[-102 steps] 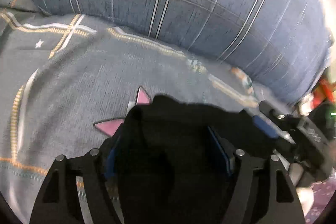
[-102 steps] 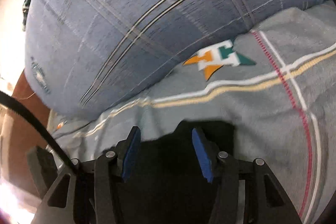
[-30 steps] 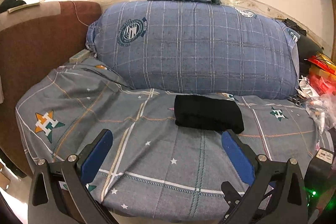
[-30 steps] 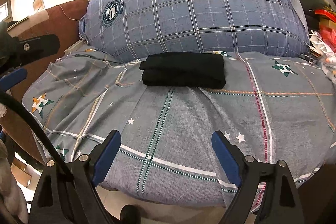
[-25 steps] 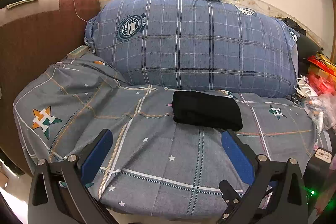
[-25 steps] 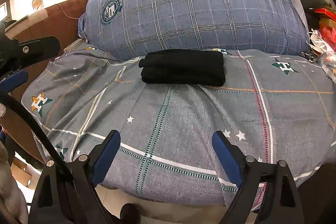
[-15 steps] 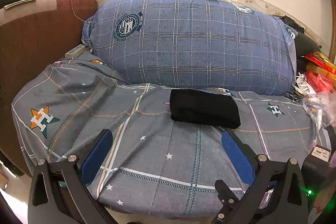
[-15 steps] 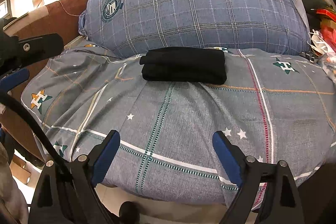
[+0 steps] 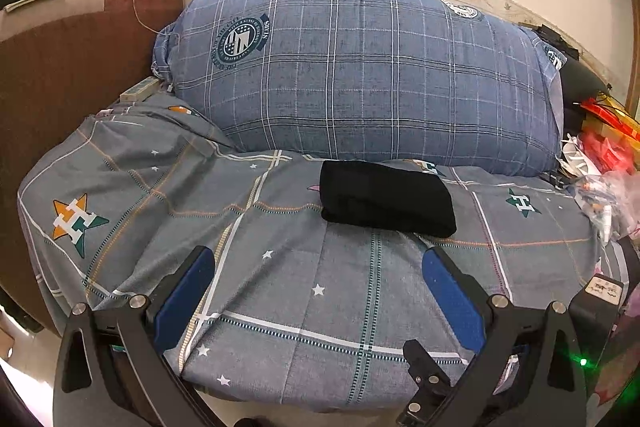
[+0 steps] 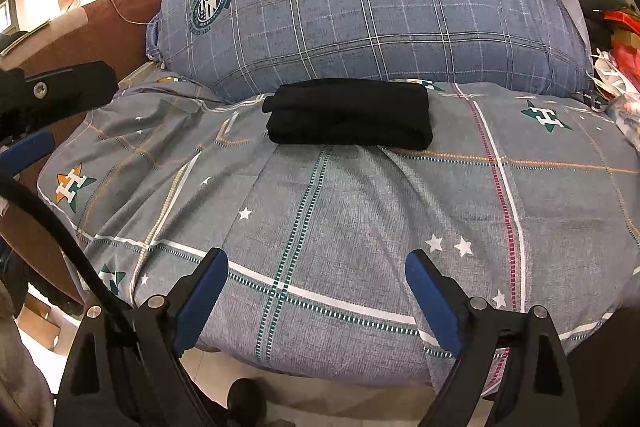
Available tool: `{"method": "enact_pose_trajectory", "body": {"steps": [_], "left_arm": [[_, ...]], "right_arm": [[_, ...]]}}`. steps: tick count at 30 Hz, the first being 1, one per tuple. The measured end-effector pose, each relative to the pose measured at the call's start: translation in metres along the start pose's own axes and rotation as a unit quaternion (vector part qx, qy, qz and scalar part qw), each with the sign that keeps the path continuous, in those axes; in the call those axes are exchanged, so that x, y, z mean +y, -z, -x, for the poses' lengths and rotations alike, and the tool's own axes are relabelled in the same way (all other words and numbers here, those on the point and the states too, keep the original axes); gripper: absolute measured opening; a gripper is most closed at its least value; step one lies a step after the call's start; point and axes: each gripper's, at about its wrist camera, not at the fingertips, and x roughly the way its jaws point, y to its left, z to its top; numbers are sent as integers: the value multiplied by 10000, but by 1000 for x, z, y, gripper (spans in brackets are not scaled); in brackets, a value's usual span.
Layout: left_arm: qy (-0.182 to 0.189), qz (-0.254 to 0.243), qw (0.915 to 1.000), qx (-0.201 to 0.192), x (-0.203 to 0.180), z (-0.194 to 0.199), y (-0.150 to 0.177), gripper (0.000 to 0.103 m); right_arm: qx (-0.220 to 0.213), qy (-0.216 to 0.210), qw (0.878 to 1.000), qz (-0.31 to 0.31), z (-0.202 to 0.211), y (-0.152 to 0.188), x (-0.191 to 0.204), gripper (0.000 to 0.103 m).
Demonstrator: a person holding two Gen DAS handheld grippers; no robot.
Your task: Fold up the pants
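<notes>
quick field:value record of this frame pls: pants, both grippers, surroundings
pants: black, folded into a compact rectangle, lying flat on the bed sheet
pants position: just in front of the blue plaid pillow
left gripper: open, holding nothing, well short of the pants
right gripper: open, holding nothing, well short of the pants
right of bed: pile of red and plastic clutter
task state: fold looks done

Left gripper (image 9: pixel 316 291) — 3.4 s ago you had its blue pads closed over the black pants (image 9: pixel 386 199), pressed low on the bed sheet (image 9: pixel 280 267); you since spread the jaws wide and drew it back past the bed's front edge.

Right gripper (image 10: pixel 316 297) — you likewise released and pulled it back.

Pants (image 10: pixel 348 115) — you left them free as a folded bundle just in front of the blue pillow (image 10: pixel 380 7).

Last second — the view shifted only slightly.
</notes>
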Motion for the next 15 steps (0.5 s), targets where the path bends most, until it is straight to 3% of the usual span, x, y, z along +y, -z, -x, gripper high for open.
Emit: {"method": "enact_pose_trajectory", "body": {"steps": [15], "left_arm": [[37, 8, 10000, 76, 0, -5, 2, 103]], "right_arm": [[134, 45, 9999, -21, -5, 2, -1, 94]]}}
